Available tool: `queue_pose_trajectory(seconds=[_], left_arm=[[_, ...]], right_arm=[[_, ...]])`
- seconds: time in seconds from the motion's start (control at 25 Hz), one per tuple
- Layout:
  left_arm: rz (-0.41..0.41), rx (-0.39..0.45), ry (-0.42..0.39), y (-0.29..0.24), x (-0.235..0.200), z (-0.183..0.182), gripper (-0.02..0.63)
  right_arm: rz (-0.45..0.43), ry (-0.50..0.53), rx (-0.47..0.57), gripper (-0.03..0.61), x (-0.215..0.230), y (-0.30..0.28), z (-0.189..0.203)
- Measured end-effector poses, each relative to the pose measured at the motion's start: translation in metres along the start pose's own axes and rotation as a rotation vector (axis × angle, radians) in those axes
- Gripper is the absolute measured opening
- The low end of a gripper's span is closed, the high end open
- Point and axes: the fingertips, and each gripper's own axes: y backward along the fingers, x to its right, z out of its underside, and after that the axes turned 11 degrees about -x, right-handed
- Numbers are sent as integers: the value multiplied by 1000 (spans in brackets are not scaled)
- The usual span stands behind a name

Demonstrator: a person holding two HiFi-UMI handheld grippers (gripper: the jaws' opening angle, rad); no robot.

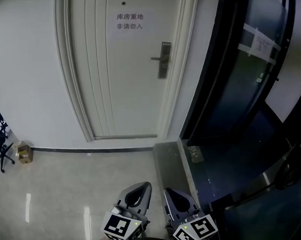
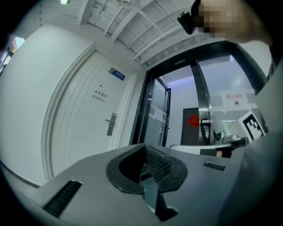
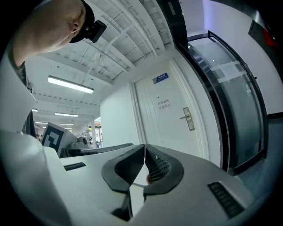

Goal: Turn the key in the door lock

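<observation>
A white door (image 1: 128,68) stands some way ahead, with a metal lock plate and lever handle (image 1: 163,59) on its right side. No key shows at this distance. The same lock plate appears in the left gripper view (image 2: 111,124) and in the right gripper view (image 3: 189,119). My left gripper (image 1: 143,185) and right gripper (image 1: 168,192) hang low at the bottom edge, side by side, far from the door. The left gripper's (image 2: 143,146) jaws meet at the tips with nothing between them. The right gripper's (image 3: 144,145) jaws are closed too; a small reddish spot behind its pads is unclear.
A black-framed glass door (image 1: 239,88) stands to the right of the white door. A cardboard box (image 1: 25,153) and an office chair (image 1: 0,148) sit by the wall at far left. Glossy tiled floor (image 1: 68,185) lies between me and the door.
</observation>
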Motion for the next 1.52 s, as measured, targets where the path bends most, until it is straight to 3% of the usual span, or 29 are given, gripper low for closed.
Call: queue_pose_trajectory(seconds=[0.24,0.56,1.28,1.52], left_arm=[[26,0,-15,-30,-49,-17,3],[44,-33,-19,-77,-79,-16,3],[-46,-37,2,-273,-141,-73,3],[-90,-52,-22,-318,-152,-83,3]], right_arm=[[9,-1,-13,15,8,-60,-12],[-3,-8,-22,15,41,-111,-18],[-100,13,-19,15,209,-234,-94],[-120,25,-10,15,257,-260,-102]])
